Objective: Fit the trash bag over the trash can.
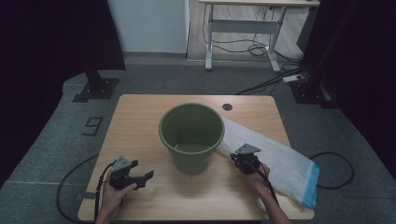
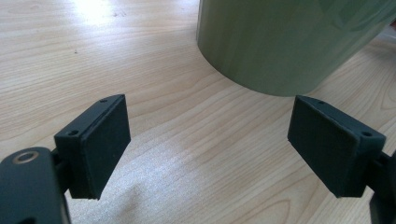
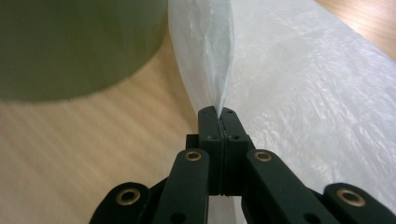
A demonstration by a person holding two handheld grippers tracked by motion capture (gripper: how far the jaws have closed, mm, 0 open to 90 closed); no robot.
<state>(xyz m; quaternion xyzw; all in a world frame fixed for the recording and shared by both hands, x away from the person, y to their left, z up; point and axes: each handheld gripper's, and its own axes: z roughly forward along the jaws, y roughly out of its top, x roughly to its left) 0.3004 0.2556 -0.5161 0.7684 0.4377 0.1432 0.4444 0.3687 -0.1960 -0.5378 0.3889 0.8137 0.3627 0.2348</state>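
An olive green bucket (image 1: 192, 136) stands empty and upright in the middle of the wooden table (image 1: 140, 116). To its right a white plastic bag (image 1: 280, 161) with a blue end lies flat, reaching the table's right front corner. My right gripper (image 1: 239, 158) is at the bag's near left edge, its jaws pressed together on a raised fold of the bag (image 3: 219, 70), as the right gripper view shows. Left of the bucket my left gripper (image 1: 140, 172) stands open just above the bare wood, nothing between its pads (image 2: 105, 140). The bucket's wall (image 2: 285, 42) rises just beyond them.
A round cable hole (image 1: 227, 107) sits in the table's far edge. Cables trail over the grey floor on both sides. A white desk frame (image 1: 243, 32) stands at the back, with a dark stand (image 1: 95, 86) at the far left.
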